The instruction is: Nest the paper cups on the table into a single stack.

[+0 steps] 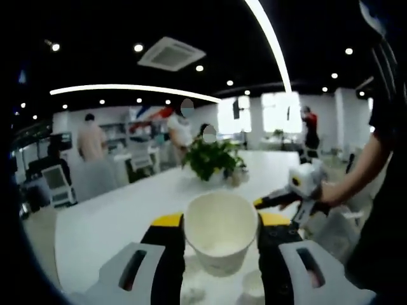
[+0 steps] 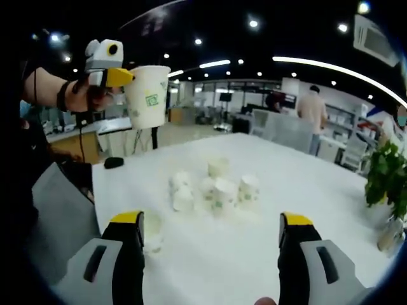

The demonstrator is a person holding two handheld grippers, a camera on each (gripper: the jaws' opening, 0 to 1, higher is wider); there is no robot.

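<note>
A long white table point(image 2: 305, 190) runs across both views, with people standing far behind it in an open office. In the right gripper view a leafy potted plant point(image 2: 388, 181) stands near the table's far right edge; the left gripper view shows that plant point(image 1: 213, 159) at mid-table. A loose cluster of white paper cups point(image 2: 216, 187) sits on the tabletop in the right gripper view, most upright and close together, a few touching, with one more cup point(image 2: 151, 227) apart from them just beside the inner face of the near left jaw. The left gripper point(image 1: 221, 232) is pinching a single upright paper cup point(image 1: 221, 232) between its yellow-tipped jaws, held up above the table; the right gripper view shows this held cup point(image 2: 147, 95) raised high at upper left, the person's hand point(image 2: 86, 95) behind it. The right gripper point(image 2: 211, 230) has its jaws spread wide with nothing between them, low over the table and facing the cluster.
</note>
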